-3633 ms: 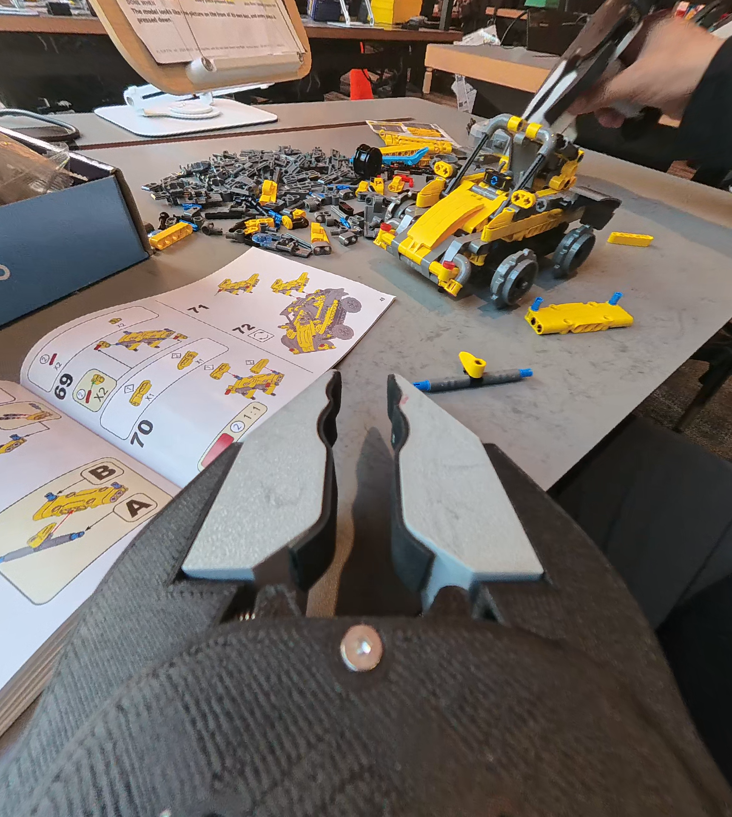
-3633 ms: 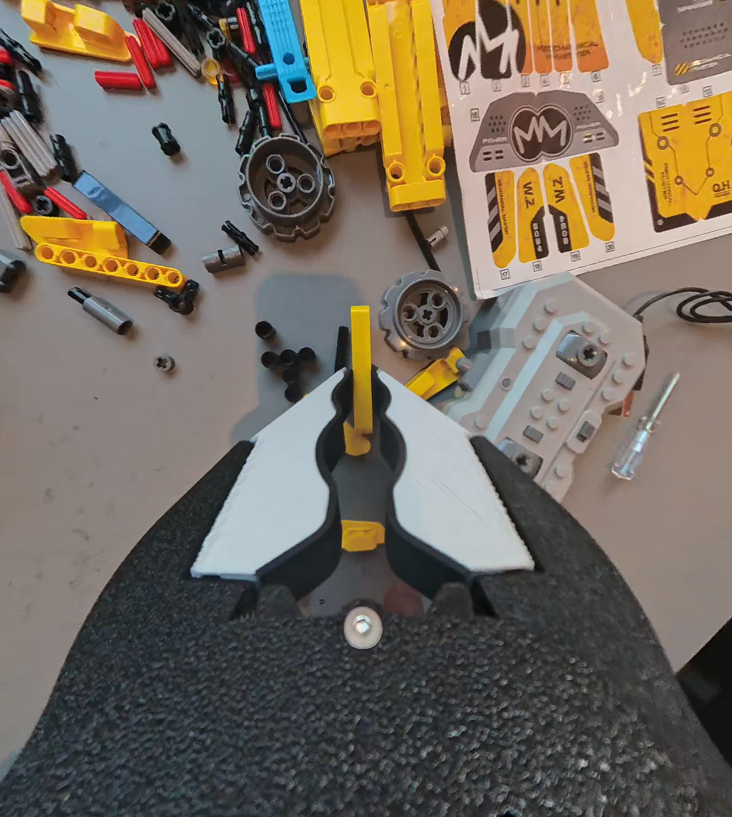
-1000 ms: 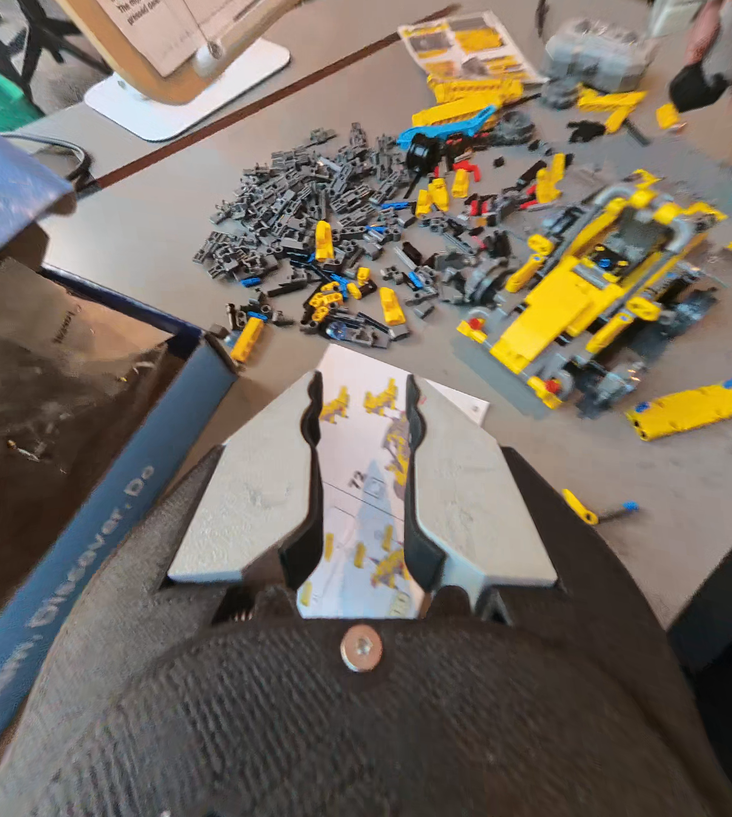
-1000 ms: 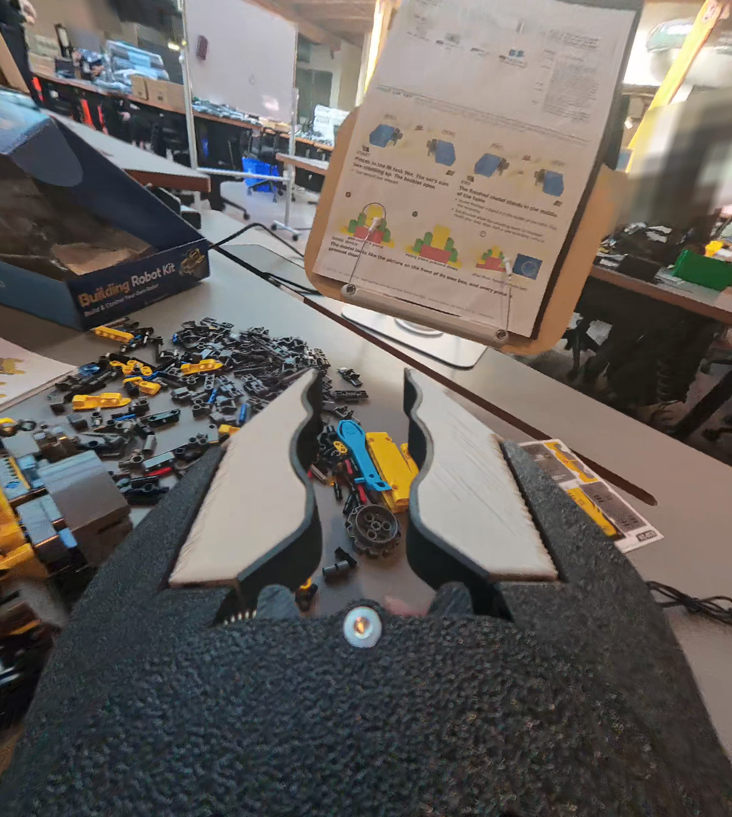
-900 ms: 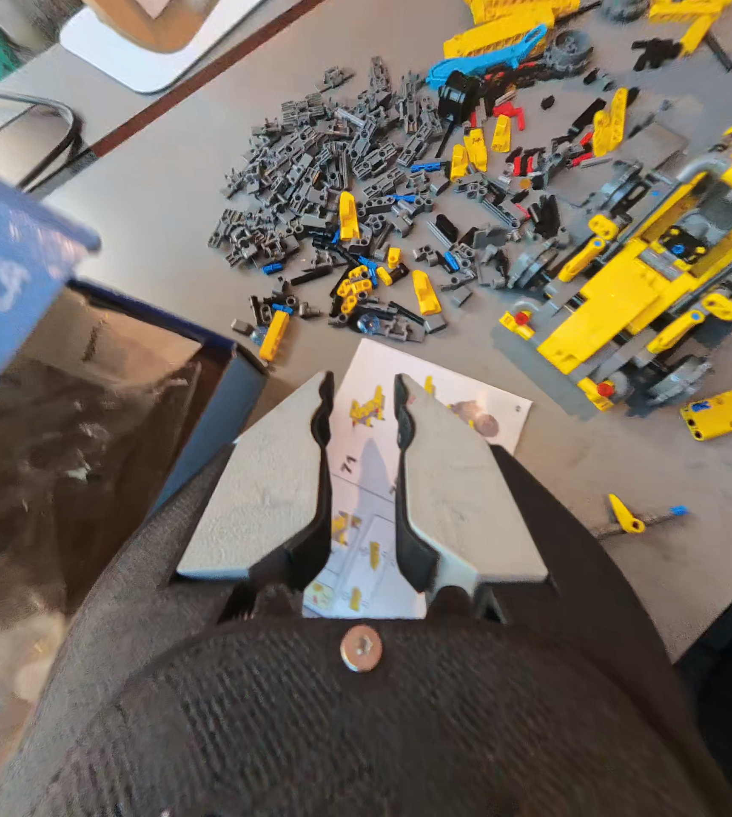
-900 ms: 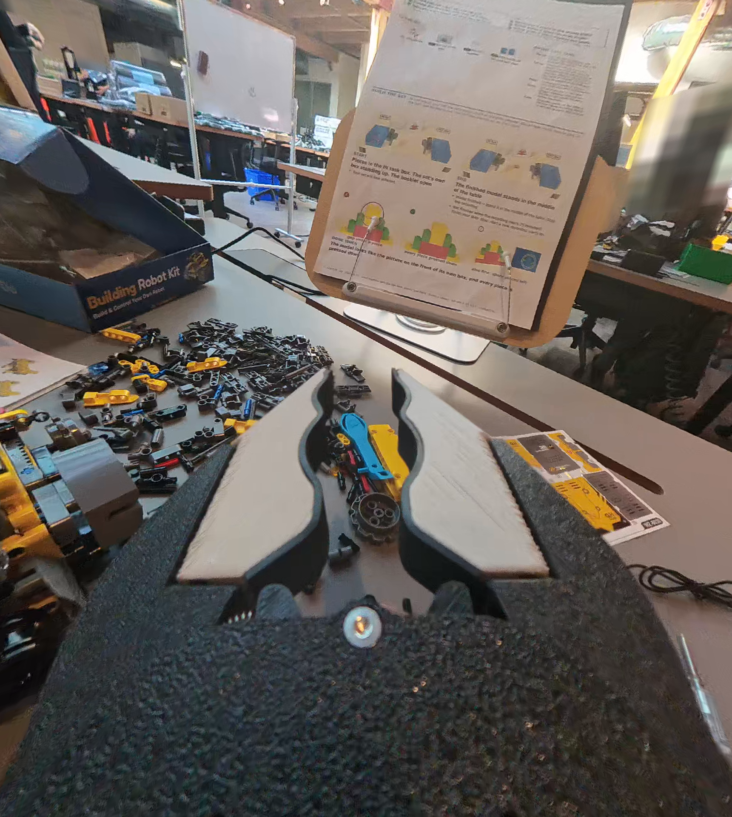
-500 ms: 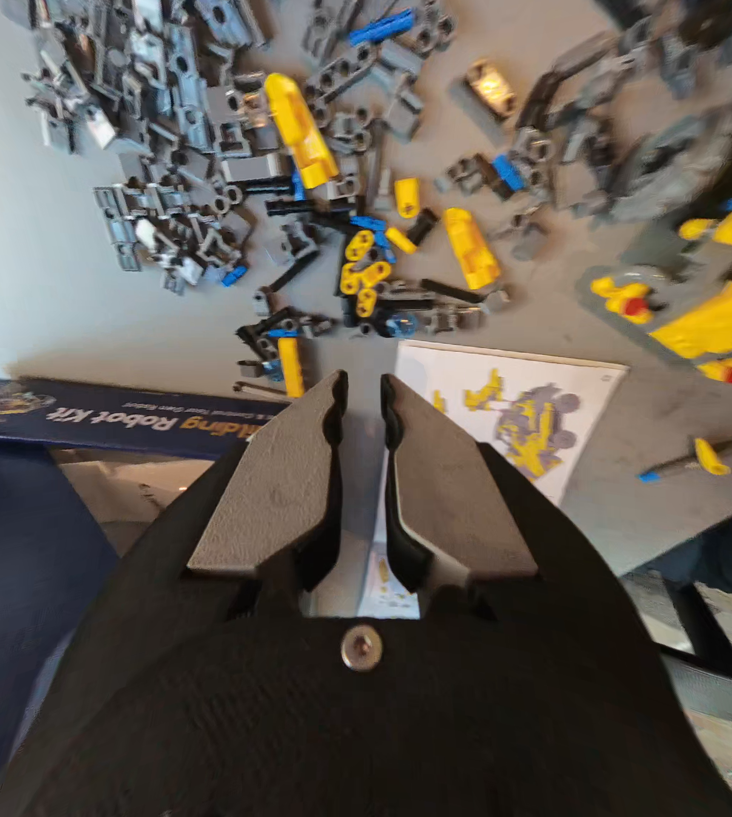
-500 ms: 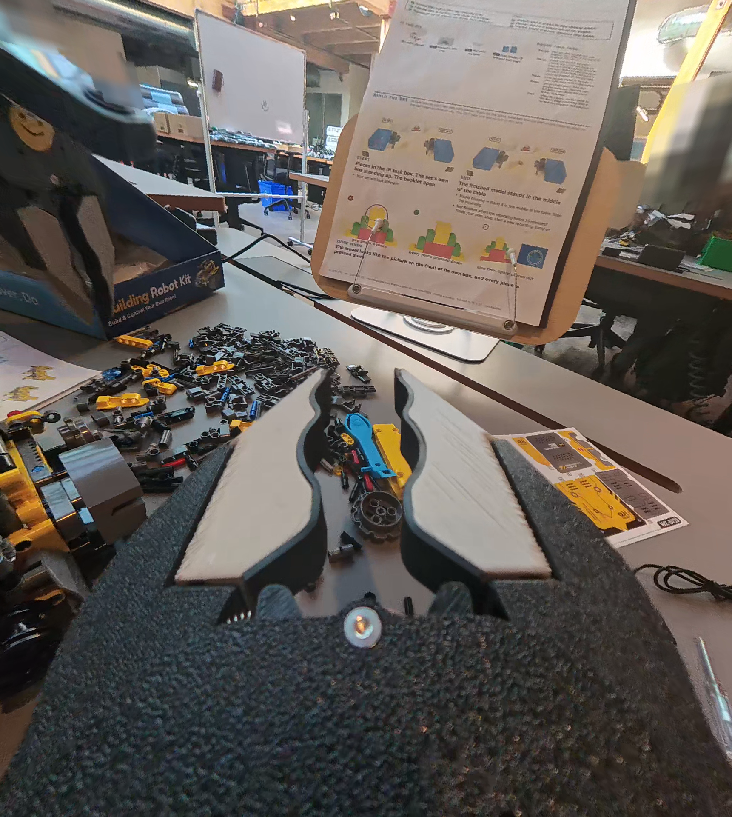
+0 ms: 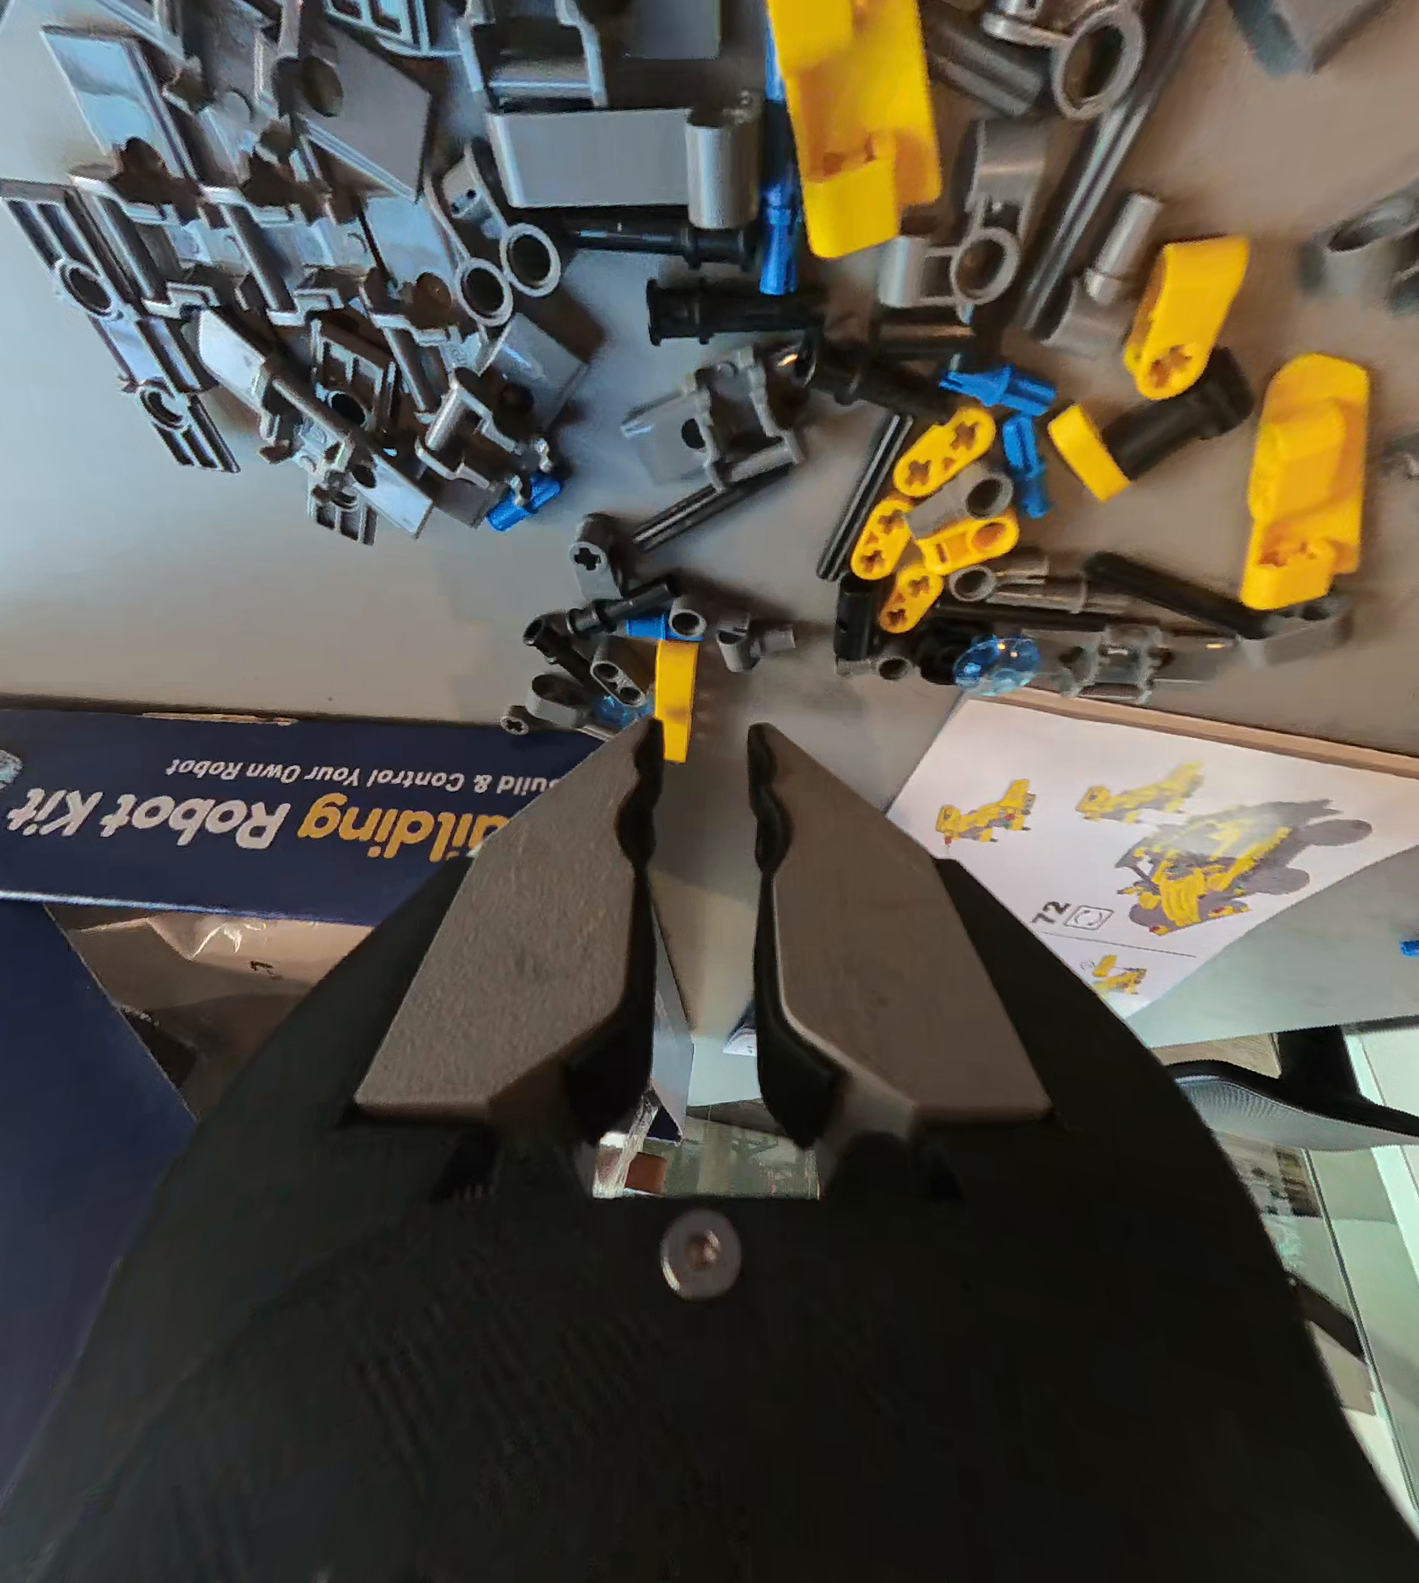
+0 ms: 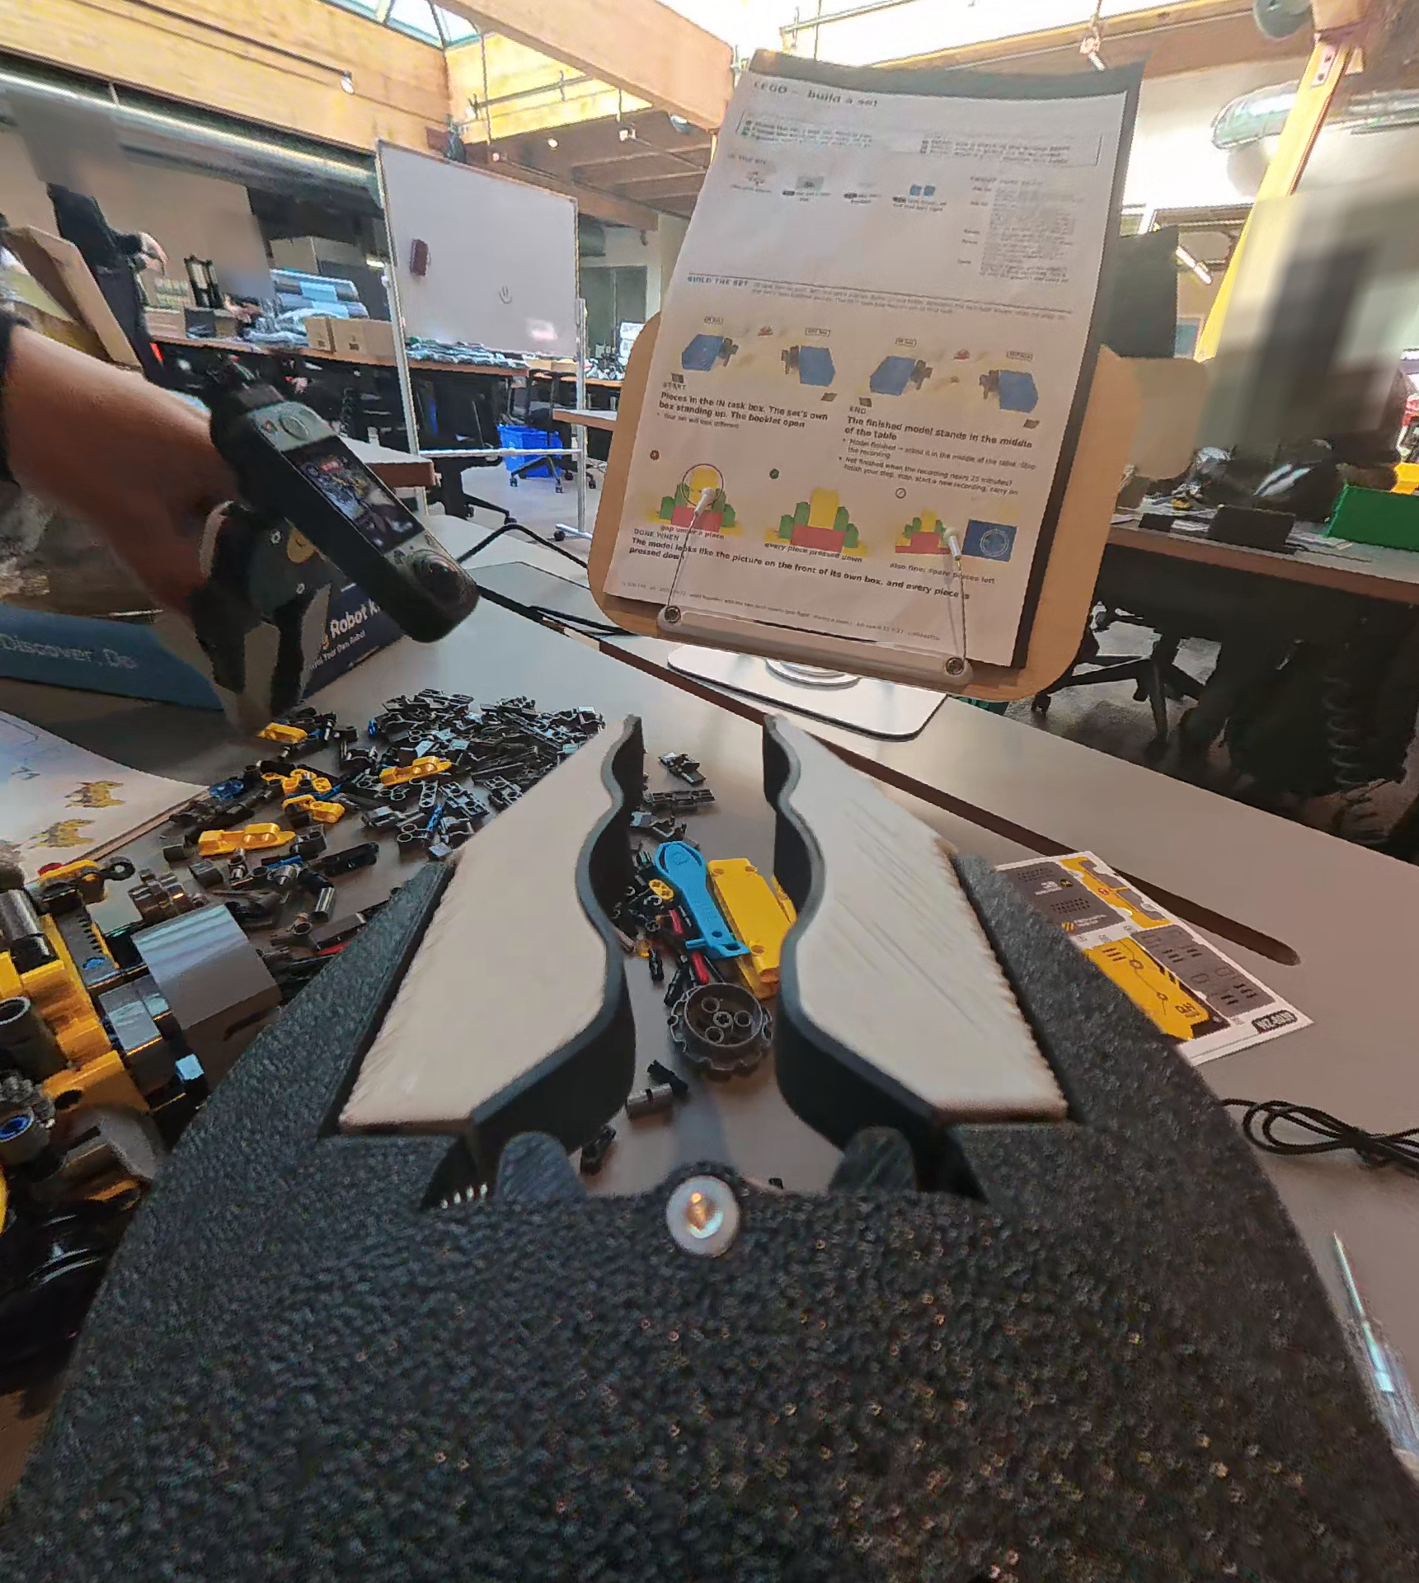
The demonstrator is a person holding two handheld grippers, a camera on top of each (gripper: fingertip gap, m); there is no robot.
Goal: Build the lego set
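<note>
My left gripper is open with a narrow gap and empty. It points straight down at a small yellow beam at the near edge of a pile of grey, black, blue and yellow building parts; the beam lies just ahead of the left fingertip. The right wrist view shows that gripper, held by a hand, above the same yellow beam. My right gripper is open and empty, held low over a blue tool, a yellow beam and a dark wheel.
A blue kit box and an open instruction booklet lie beside the pile. A part-built yellow vehicle stands at the left. A paper stand, a sticker sheet, a black cable and a screwdriver are on the right. Tip to tip, the grippers are about 35 centimetres apart. My left tips are about 25 centimetres from the part-built yellow vehicle, my right tips only 15 centimetres.
My left gripper has swung from the booklet to point down over the pile's edge, close to the small yellow beam. My right gripper no longer holds its yellow piece and has barely moved lately.
</note>
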